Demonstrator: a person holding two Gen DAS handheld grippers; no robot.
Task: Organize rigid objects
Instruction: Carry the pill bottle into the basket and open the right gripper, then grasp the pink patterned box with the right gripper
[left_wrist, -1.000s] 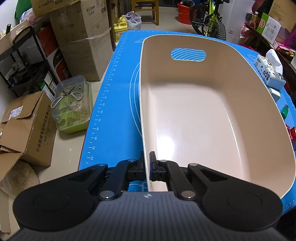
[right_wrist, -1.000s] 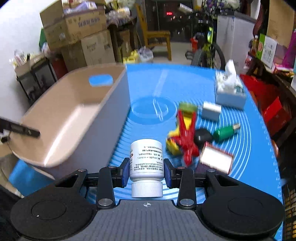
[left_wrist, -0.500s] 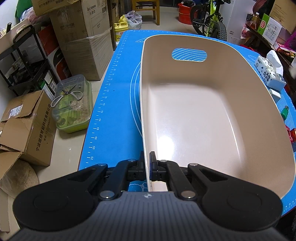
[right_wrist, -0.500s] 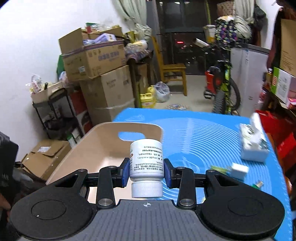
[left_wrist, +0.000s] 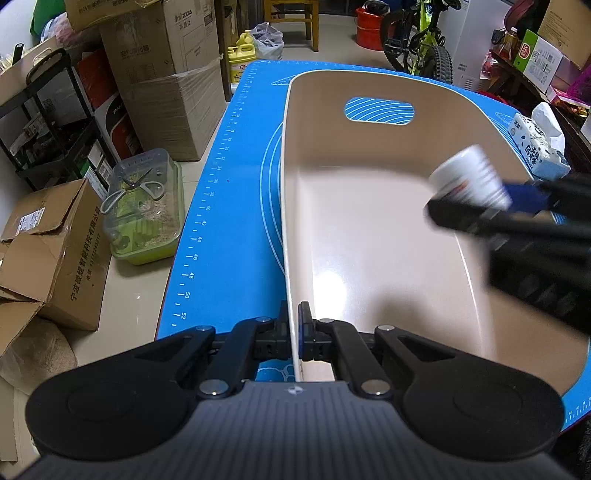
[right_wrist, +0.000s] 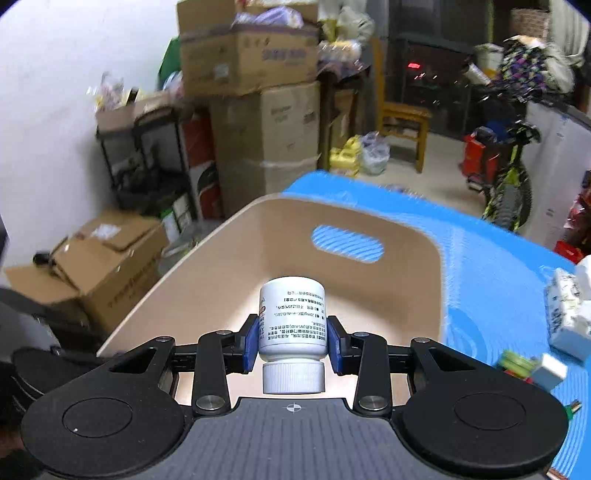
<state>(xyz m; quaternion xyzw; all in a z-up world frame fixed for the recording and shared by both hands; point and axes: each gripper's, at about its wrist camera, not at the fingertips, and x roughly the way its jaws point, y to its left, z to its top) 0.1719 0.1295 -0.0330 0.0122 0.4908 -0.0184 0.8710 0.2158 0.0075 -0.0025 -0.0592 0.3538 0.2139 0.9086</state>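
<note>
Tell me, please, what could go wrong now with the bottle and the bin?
1. The right gripper holds the bottle high above the bin floor; released from here, it may bounce or roll.
2. The left gripper pinches only the thin bin wall; a knock from the right gripper could tip the bin.

Left tool (left_wrist: 294, 332) clamped on beige bin (left_wrist: 291, 221) wall (white bottle (left_wrist: 469, 179) above interior)

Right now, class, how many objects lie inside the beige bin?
0. The beige bin is empty; the white pill bottle hangs above it in the right gripper. The left gripper clamps its rim.
</note>
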